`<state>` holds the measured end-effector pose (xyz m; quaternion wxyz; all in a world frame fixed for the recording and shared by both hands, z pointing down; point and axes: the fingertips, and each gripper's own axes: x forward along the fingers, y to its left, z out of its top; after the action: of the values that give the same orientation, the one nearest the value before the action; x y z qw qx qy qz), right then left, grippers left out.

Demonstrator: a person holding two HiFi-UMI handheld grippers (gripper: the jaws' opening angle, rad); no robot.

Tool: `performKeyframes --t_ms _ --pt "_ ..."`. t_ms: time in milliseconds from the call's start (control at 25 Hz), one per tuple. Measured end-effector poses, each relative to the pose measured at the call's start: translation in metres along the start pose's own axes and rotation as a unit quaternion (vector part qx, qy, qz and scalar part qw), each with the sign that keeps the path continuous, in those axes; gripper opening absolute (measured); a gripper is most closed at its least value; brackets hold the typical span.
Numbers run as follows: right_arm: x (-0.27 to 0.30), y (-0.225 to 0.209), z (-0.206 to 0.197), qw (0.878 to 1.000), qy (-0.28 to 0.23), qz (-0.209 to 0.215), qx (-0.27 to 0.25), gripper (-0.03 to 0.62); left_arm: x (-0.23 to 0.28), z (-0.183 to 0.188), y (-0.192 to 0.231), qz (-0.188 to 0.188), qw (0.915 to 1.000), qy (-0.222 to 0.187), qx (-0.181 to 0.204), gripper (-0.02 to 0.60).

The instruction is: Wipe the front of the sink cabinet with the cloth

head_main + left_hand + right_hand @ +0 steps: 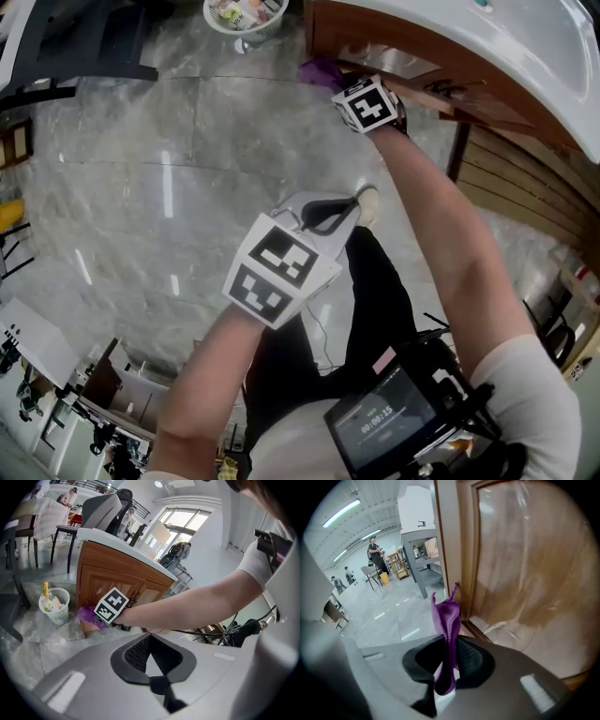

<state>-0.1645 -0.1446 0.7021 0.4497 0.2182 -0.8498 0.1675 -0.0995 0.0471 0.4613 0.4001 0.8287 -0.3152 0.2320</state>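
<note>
Cloth pinched lengthwise in right gripper, tip toward cabinet

The cloth sits between the jaws of your right gripper, at the left edge of the sink cabinet front. Your left gripper hangs well back from the cabinet, and a waste basket stands near its left end.
</note>
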Motion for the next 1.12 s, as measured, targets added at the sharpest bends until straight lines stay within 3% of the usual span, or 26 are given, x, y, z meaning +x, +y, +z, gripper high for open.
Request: performKeyframes --t_ms 440,1120 --pt "-0.039 -0.072 -0.066 0.995 0.004 -0.074 0.064 0.054 0.029 -0.001 -0.021 -0.031 0.9993 0.02 0.005 0.008" --pt "-0.108 -0.165 -0.165 0.984 0.014 -0.132 0.117 0.054 0.098 0.035 -0.061 -0.068 0.9957 0.047 0.041 0.008"
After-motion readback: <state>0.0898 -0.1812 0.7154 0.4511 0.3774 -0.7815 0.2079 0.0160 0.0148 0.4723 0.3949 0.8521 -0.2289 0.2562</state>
